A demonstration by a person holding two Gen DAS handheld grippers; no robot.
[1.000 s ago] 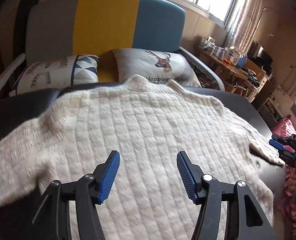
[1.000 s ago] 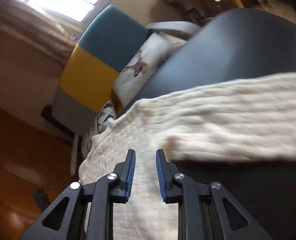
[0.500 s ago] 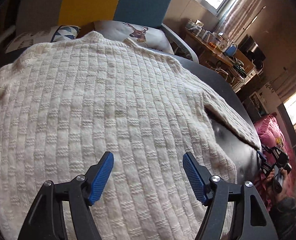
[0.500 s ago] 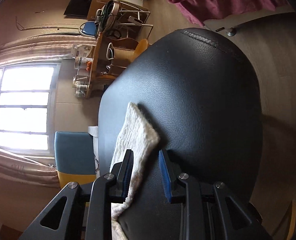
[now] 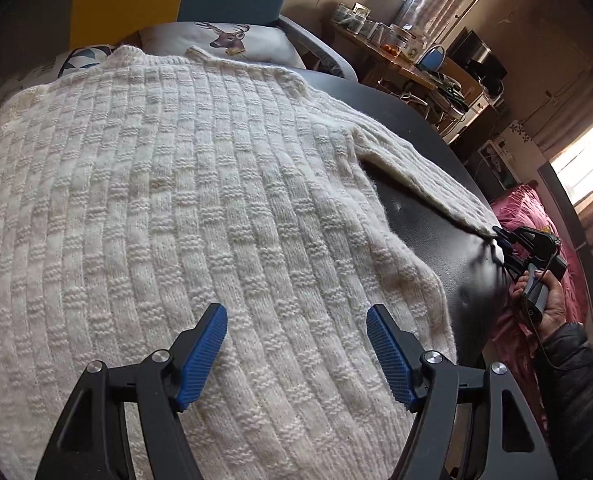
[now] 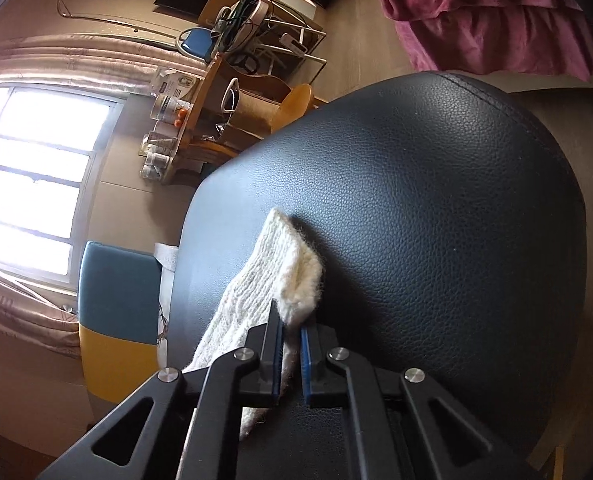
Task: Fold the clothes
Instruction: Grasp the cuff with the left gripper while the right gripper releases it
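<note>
Currently the right gripper [image 6: 292, 354] pinches the cream knitted sweater's cuff [image 6: 292, 276] thinly, so it may slip on the black leather surface [image 6: 436, 208]; the left gripper [image 5: 296, 354] hovers wide.

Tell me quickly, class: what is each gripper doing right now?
Left gripper: open, empty, over the body of the cream knit sweater.
Right gripper: shut on the sweater's sleeve cuff, on the black leather surface.
</note>
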